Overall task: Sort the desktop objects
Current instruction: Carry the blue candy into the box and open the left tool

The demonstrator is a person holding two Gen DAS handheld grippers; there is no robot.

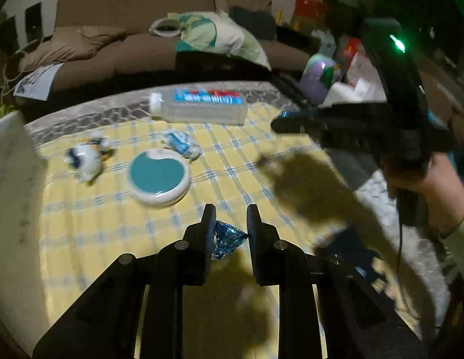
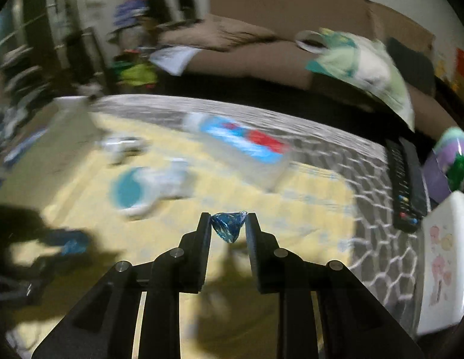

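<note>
Yellow checked cloth (image 1: 82,224) covers the bench, where the left claw (image 1: 230,224) pinches a blue foil candy (image 1: 226,237) and the right claw (image 2: 227,227) clamps another foil candy (image 2: 229,226); beyond lie a teal-topped round case (image 1: 158,176) and a plastic bottle (image 1: 199,106).

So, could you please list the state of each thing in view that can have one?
left gripper: shut on a blue foil candy.
right gripper: shut on another blue foil candy.
clear bottle: capped, lying on its side.
round teal case: closed, flat on the cloth.
</note>
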